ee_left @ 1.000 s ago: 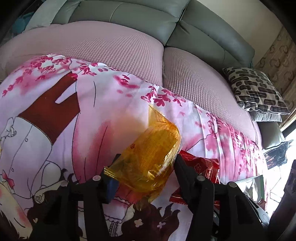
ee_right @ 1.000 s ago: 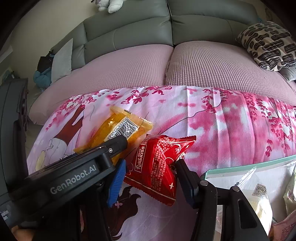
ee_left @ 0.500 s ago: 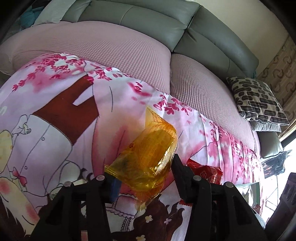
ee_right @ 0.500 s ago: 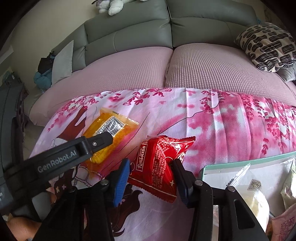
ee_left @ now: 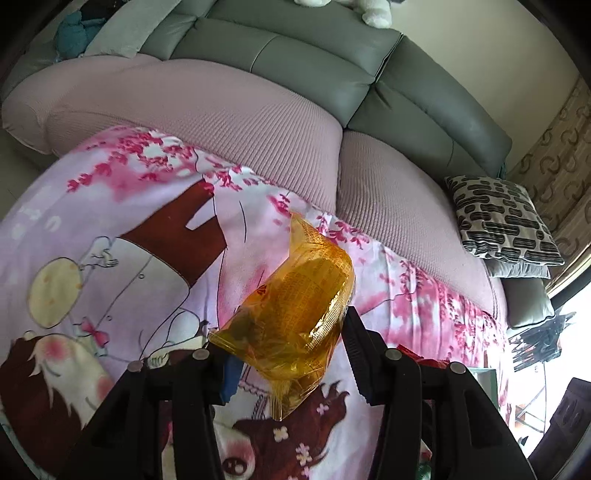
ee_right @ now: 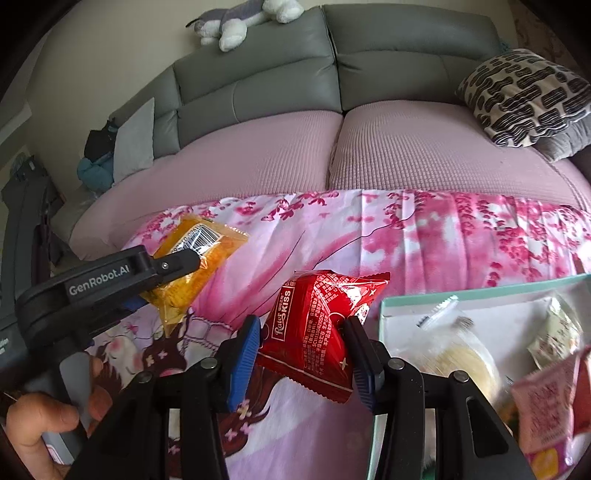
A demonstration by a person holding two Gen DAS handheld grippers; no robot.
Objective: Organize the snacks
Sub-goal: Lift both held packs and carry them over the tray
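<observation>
My left gripper point(ee_left: 288, 354) is shut on a yellow snack packet point(ee_left: 295, 310) and holds it above the pink printed cloth point(ee_left: 110, 258). In the right wrist view the same packet point(ee_right: 192, 258) and the left gripper point(ee_right: 162, 273) show at the left. My right gripper point(ee_right: 303, 350) is shut on a red snack packet point(ee_right: 317, 325), lifted just left of a teal-rimmed white tray point(ee_right: 384, 306). The tray holds several snack packets, among them a clear-wrapped pale cake point(ee_right: 461, 354) and a pink packet point(ee_right: 546, 406).
The cloth covers a low table in front of a grey sofa with pink seat covers point(ee_right: 295, 147). A black-and-white patterned cushion point(ee_right: 524, 96) lies at the right, a plush toy point(ee_right: 236, 22) on the sofa back.
Both grippers have risen with their packets. The left one carried the yellow packet leftward, away from the red one. The right one moved toward the tray.
</observation>
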